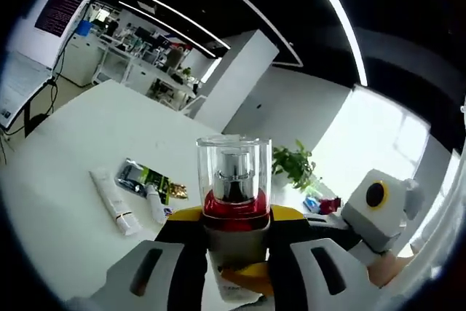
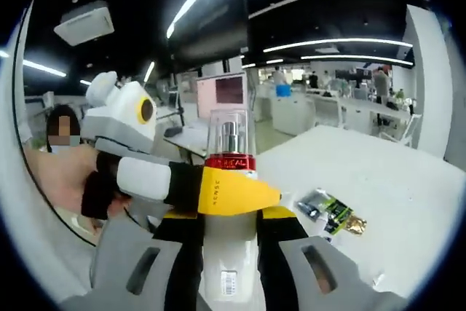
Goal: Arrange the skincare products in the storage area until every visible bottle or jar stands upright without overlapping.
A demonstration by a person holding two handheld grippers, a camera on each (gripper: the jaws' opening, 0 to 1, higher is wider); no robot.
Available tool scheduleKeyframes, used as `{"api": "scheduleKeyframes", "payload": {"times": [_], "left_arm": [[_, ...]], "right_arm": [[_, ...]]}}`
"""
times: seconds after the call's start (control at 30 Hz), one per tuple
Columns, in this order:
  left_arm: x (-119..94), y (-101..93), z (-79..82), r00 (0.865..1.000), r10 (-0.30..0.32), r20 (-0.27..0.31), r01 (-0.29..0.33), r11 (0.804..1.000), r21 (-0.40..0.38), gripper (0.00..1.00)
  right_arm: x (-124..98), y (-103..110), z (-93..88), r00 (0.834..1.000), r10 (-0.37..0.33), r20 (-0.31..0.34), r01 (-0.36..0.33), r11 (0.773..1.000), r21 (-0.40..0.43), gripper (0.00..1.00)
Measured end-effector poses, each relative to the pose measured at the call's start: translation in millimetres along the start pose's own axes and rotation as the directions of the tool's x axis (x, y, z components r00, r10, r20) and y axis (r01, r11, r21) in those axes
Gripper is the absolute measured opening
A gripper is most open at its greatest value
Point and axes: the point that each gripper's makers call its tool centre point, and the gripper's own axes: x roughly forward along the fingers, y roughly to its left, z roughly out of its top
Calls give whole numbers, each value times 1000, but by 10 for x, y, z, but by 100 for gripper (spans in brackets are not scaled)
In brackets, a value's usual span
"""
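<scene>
A skincare pump bottle (image 1: 234, 180) with a clear cap, silver pump and red collar stands upright between my left gripper's (image 1: 234, 218) yellow-tipped jaws, which are shut on it just below the collar. The same bottle (image 2: 231, 143) shows its white labelled body in the right gripper view. There my right gripper (image 2: 231, 234) is shut on the lower body. The left gripper (image 2: 215, 193) reaches in from the left and crosses the bottle under the red collar. The right gripper (image 1: 244, 276) comes up from below right in the left gripper view. The bottle is held above the white table (image 1: 73, 143).
On the table lie a white tube (image 1: 113, 200), a small white tube (image 1: 155, 206) and a green and gold foil sachet (image 1: 149, 180), the sachet (image 2: 335, 213) also lying right of the bottle. A potted plant (image 1: 295, 165) stands at the far edge. A hand (image 2: 62, 172) holds the left gripper.
</scene>
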Motion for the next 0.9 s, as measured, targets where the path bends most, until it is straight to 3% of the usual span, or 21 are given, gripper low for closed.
{"api": "scheduleKeyframes", "payload": {"times": [0.1,0.2,0.27,0.33,0.43,0.53,0.57,0.6,0.7,0.73,0.77,0.8,0.87,0.9], "left_arm": [[-7,4,-17,999,-33,-8,33,996,-87,26],[-23,-47,0,997,-70,-12,69,995,-79,26],[-44,-136,34,992,-129,-13,128,990,-57,26],[-79,-309,100,977,-215,-1,215,976,-40,26],[-166,-538,220,935,-354,-5,354,935,24,26],[-272,-871,245,873,-483,-69,488,864,128,26],[-287,-940,251,860,-503,-81,510,848,144,26],[-322,-1057,255,833,-543,-104,553,817,166,26],[-350,-1220,269,801,-583,-135,599,776,198,26],[-375,-1292,269,780,-608,-150,626,752,207,26],[-381,-1308,273,774,-615,-152,633,747,204,26],[-400,-1354,291,756,-637,-149,654,732,189,26],[-440,-1434,293,726,-670,-157,688,703,179,26],[-444,-1455,300,722,-673,-158,691,699,182,26]], "right_arm": [[-33,6,-9,1000,17,15,-18,999,41,28],[-80,40,26,998,54,32,-57,993,105,28],[-110,61,46,996,86,40,-91,979,180,30],[-186,69,154,989,114,90,-132,963,233,31],[-304,140,315,976,167,137,-195,955,225,32],[-409,234,422,957,257,135,-281,934,219,34],[-437,246,458,952,273,138,-297,931,210,35],[-472,258,508,946,292,141,-315,931,186,37],[-551,284,595,930,337,150,-359,919,161,39],[-591,322,631,914,373,162,-397,905,155,38],[-603,328,643,910,380,167,-405,901,156,39],[-644,348,696,894,404,193,-435,887,157,40],[-676,360,721,883,424,203,-458,874,166,42],[-699,366,743,877,433,207,-467,870,158,42]]}}
